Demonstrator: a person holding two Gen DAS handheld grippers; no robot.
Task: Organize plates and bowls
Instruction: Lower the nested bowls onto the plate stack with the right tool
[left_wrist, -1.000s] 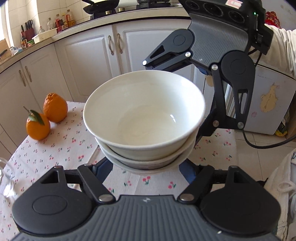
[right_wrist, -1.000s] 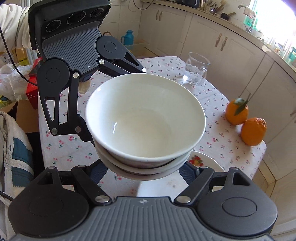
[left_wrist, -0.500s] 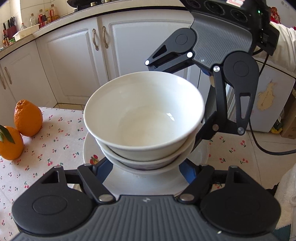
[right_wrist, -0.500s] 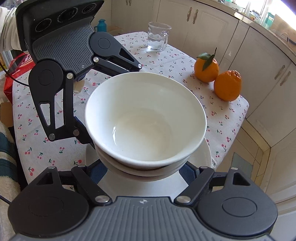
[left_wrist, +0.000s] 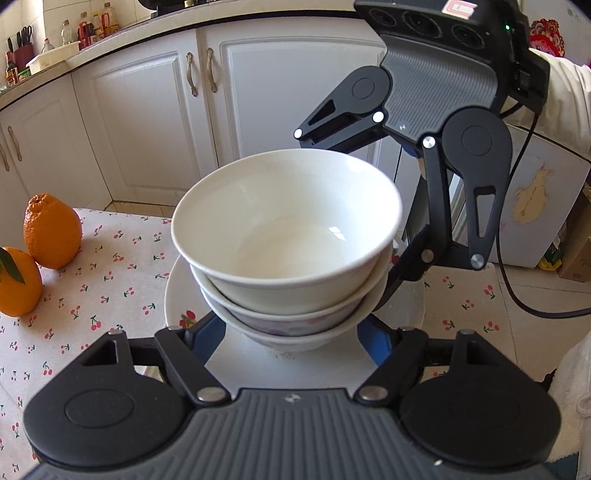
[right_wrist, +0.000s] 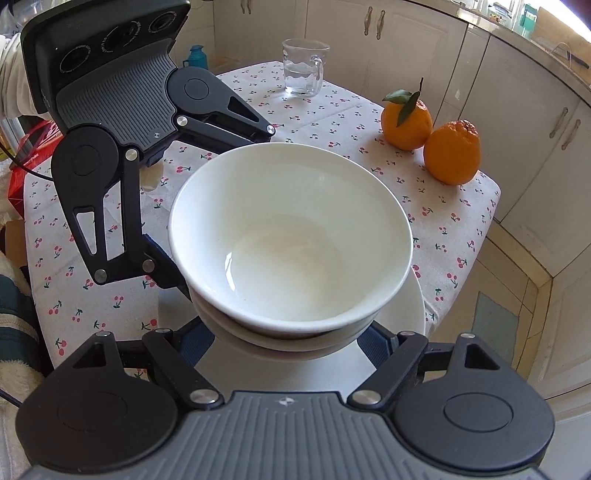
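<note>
A stack of nested white bowls (left_wrist: 291, 240) hangs low over a white plate with a cherry print (left_wrist: 177, 306) at the table's corner; I cannot tell whether the bottom bowl touches the plate. My left gripper (left_wrist: 291, 338) is shut on the lowest bowl, its blue fingers (left_wrist: 208, 332) pressing on both sides. From the opposite side my right gripper (right_wrist: 284, 345) is shut on the same stack (right_wrist: 291, 240). One right finger (left_wrist: 402, 269) shows against the stack's far flank. In the right wrist view the plate (right_wrist: 413, 314) juts out from under the bowls.
Two oranges (right_wrist: 406, 120) (right_wrist: 452, 151) sit on the cherry-print tablecloth (right_wrist: 332, 122) near its edge. A glass mug (right_wrist: 303, 70) stands at the far end. White kitchen cabinets (left_wrist: 155, 122) and tiled floor (right_wrist: 517, 280) surround the table. A person's sleeve (left_wrist: 565, 103) is behind the right gripper.
Both grippers carried the bowl stack sideways and down from over bare tablecloth to over the plate. In the last half second it has hardly moved.
</note>
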